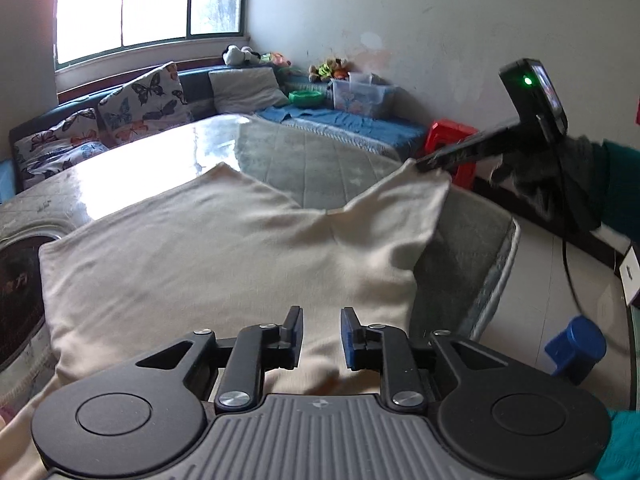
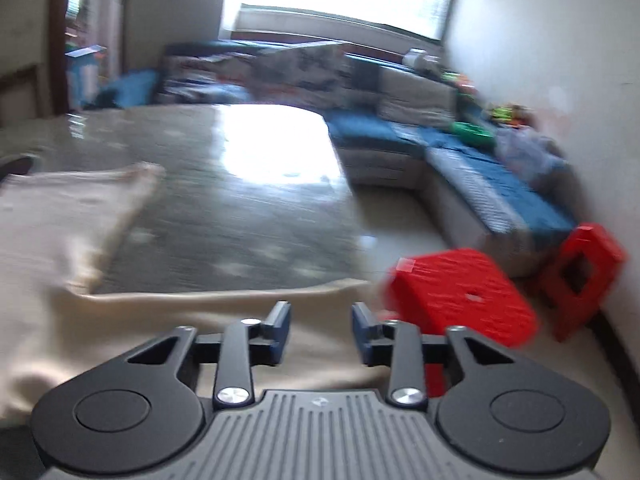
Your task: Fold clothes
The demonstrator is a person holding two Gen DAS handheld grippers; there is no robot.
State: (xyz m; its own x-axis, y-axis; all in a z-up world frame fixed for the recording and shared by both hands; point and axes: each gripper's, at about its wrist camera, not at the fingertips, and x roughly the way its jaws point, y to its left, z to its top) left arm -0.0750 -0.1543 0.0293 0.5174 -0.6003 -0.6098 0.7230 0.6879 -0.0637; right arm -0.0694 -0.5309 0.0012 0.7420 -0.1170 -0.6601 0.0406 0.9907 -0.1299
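Dark round panel (image 1: 16, 300) at the table's left edge: faint reddish characters, too dim and cut off to read.
White tag (image 1: 631, 276) at the right edge of the left wrist view: a small dark mark, too small to read.
Red stool (image 2: 460, 292) top: a pale sticker, blurred, no text readable.
Elsewhere: no readable writing.

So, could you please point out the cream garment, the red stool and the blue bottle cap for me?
cream garment (image 1: 224, 256): left wrist view, middle of the flat cloth.
red stool (image 2: 460, 292): right wrist view, centre of its seat top.
blue bottle cap (image 1: 576, 348): left wrist view, side of the cap.
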